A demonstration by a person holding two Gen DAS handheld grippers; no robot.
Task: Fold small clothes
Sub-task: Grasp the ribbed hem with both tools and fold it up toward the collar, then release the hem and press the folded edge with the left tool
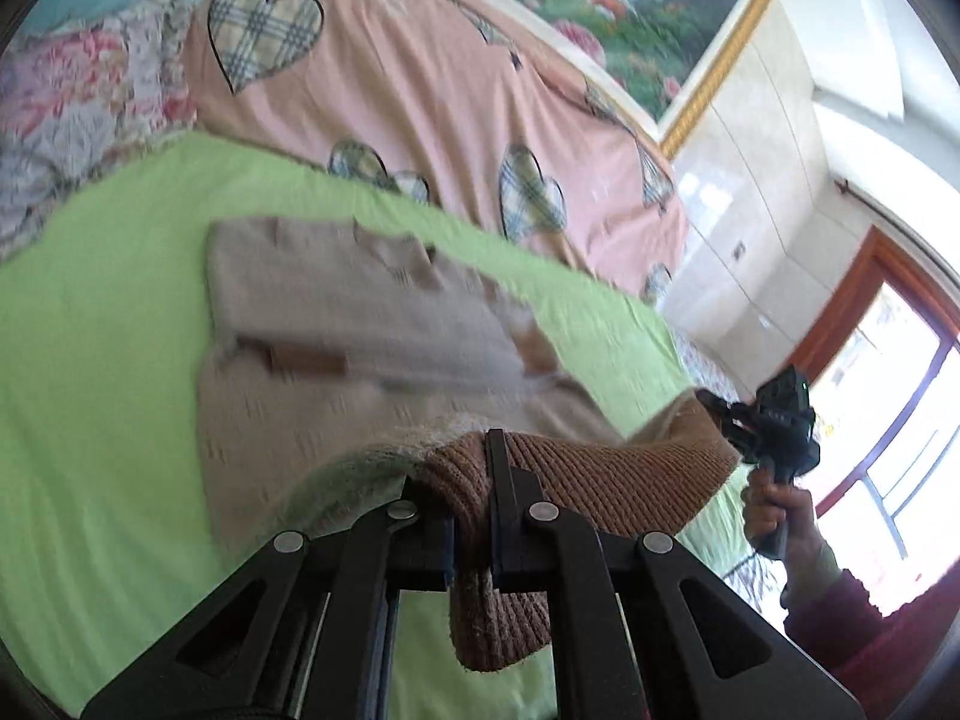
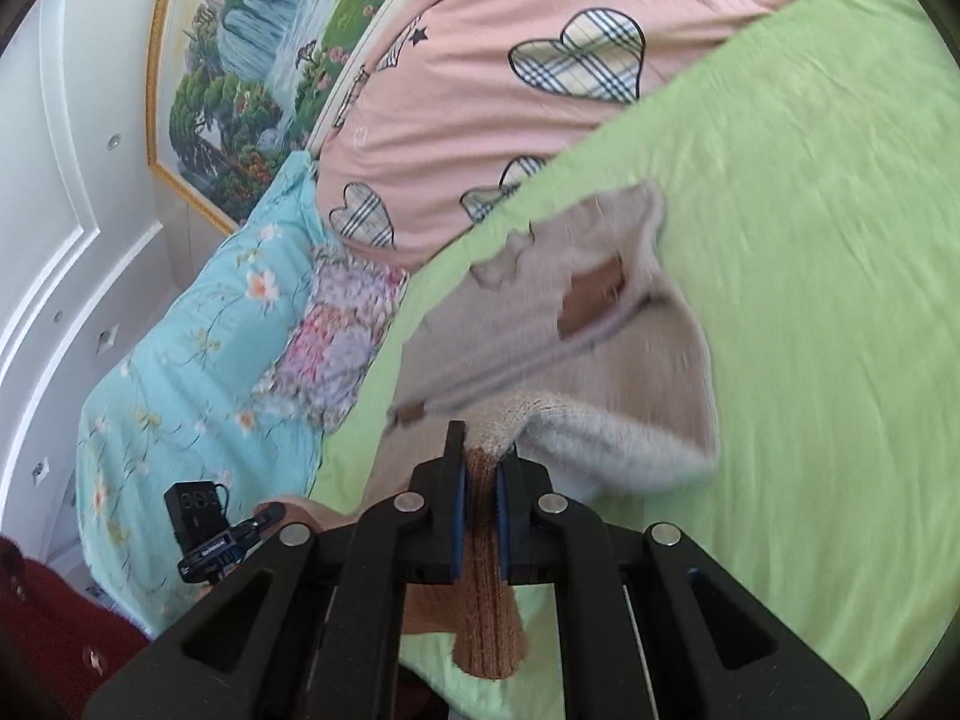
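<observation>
The beige knitted sweater (image 1: 360, 324) looks soft and floppy, so both tongs, left gripper (image 1: 471, 510) and right gripper (image 2: 480, 480), pinch its brown ribbed hem (image 1: 600, 480), the body hanging slack ahead of them.

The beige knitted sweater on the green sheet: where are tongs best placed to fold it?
On the brown ribbed hem of the beige knitted sweater, one corner each, coming from the near edge of the green sheet. The band is thick and firm, and both tongs, left and right, already pinch it.
</observation>
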